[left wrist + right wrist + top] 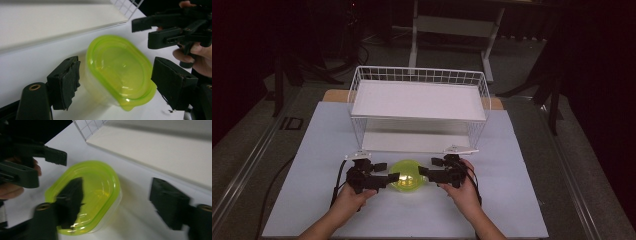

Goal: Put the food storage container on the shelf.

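Both grippers, the left gripper [388,178] and the right gripper [426,172], were held with jaws parted around, but not yet pressed on, a green-lidded container [407,175] resting on the table [512,200] before a wire rack [419,107], the grasp not yet made.

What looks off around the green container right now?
Nothing stands out. The green-lidded container sits upright on the white table, lid seated, nothing spilled. Left gripper and right gripper flank it, jaws open.
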`<state>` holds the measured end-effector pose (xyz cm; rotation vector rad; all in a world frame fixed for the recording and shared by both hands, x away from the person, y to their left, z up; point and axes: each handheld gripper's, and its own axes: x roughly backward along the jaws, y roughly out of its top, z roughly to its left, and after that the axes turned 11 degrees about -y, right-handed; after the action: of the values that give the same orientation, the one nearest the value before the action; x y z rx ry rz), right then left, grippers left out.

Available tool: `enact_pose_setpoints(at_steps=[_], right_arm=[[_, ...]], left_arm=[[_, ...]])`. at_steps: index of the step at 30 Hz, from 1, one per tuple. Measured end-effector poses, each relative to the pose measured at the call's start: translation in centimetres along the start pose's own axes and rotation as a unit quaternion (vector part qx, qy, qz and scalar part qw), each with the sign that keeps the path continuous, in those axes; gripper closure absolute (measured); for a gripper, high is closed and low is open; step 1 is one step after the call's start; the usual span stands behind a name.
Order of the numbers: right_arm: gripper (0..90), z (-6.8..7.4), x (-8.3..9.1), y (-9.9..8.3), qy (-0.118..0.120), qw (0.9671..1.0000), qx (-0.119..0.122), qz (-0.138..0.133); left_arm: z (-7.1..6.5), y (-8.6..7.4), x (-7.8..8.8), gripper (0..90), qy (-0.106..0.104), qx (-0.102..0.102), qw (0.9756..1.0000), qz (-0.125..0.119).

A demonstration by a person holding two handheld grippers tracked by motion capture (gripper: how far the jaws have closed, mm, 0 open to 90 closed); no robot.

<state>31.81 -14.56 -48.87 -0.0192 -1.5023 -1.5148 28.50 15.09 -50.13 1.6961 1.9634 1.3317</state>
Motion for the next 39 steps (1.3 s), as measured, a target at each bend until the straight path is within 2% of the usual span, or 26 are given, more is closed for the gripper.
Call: enact_pose_setpoints(at_steps=[1, 3, 4, 6, 10, 12, 13, 15, 17, 18, 20, 22, 26, 27, 30, 32, 34, 39], right_arm=[[31.9, -0.1, -0.1, -0.1, -0.001, 1.0000, -0.003, 0.003], [32.9, -0.1, -0.3, -0.2, -0.001, 1.0000, -0.004, 0.005], [38.9, -0.1, -0.4, -0.4, -0.002, 0.9999, -0.008, 0.014], [42.3, -0.1, -0.6, -0.7, -0.003, 0.9998, -0.010, 0.020], [50.1, -0.2, -0.7, -1.1, -0.001, 0.9994, -0.017, 0.031], [52.7, -0.3, -0.8, -1.2, 0.006, 0.9990, -0.027, 0.036], [53.5, -0.3, -0.9, -1.2, 0.010, 0.9988, -0.030, 0.038], [55.6, -0.3, -0.9, -1.2, 0.014, 0.9985, -0.034, 0.041], [65.8, 0.0, -0.9, -1.1, 0.020, 0.9981, -0.033, 0.047], [67.9, 0.1, -0.9, -1.1, 0.025, 0.9980, -0.034, 0.048], [69.2, 0.3, -0.7, -1.0, 0.024, 0.9980, -0.031, 0.050], [70.8, 0.5, -0.5, -1.1, 0.021, 0.9979, -0.033, 0.051], [74.8, 0.9, 0.4, -1.6, 0.020, 0.9983, -0.035, 0.042], [75.6, 0.9, 0.5, -1.7, 0.020, 0.9983, -0.035, 0.043], [79.3, 1.3, 1.2, -2.0, 0.019, 0.9982, -0.040, 0.040], [79.5, 1.9, 1.4, -2.1, 0.008, 0.9988, -0.019, 0.043], [79.5, 2.0, 1.5, -2.2, 0.007, 0.9989, -0.021, 0.040], [79.7, 2.4, 2.6, -1.0, -0.011, 0.9999, -0.008, 0.006]], left_arm=[[0.1, -0.1, 0.0, 25.7, 0.007, 0.003, 1.0000, 0.001], [0.2, -0.2, 0.0, 29.5, 0.007, 0.006, 0.9999, 0.002], [0.4, -0.3, 0.0, 32.8, 0.015, 0.009, 0.9998, 0.009], [0.5, -0.5, -0.1, 36.4, 0.019, 0.011, 0.9996, 0.016], [0.8, -0.9, -0.1, 49.6, 0.005, 0.026, 0.9995, 0.017], [1.0, -1.1, -0.3, 54.8, -0.008, 0.037, 0.9991, 0.020], [1.0, -1.1, -0.3, 58.1, -0.008, 0.037, 0.9991, 0.020], [1.1, -1.1, -0.3, 59.9, -0.015, 0.042, 0.9988, 0.020], [1.0, -1.0, -0.4, 63.3, -0.017, 0.044, 0.9986, 0.023], [1.0, -1.0, -0.4, 64.9, -0.017, 0.044, 0.9986, 0.023], [1.1, -1.0, -0.4, 66.7, -0.030, 0.054, 0.9977, 0.025], [0.6, -0.9, -0.3, 68.5, -0.027, 0.045, 0.9982, 0.030], [-0.4, -1.3, 0.0, 75.2, -0.027, 0.041, 0.9984, 0.028], [-0.8, -1.4, 0.2, 75.2, -0.024, 0.035, 0.9987, 0.028], [-1.8, -1.7, 0.4, 83.2, -0.004, 0.022, 0.9994, 0.025], [-1.9, -1.7, 0.5, 83.4, -0.002, 0.016, 0.9995, 0.026], [-2.1, -1.6, 0.6, 83.5, 0.001, 0.007, 0.9998, 0.019], [-2.4, -0.5, 0.8, 83.4, -0.001, -0.005, 1.0000, 0.002]])
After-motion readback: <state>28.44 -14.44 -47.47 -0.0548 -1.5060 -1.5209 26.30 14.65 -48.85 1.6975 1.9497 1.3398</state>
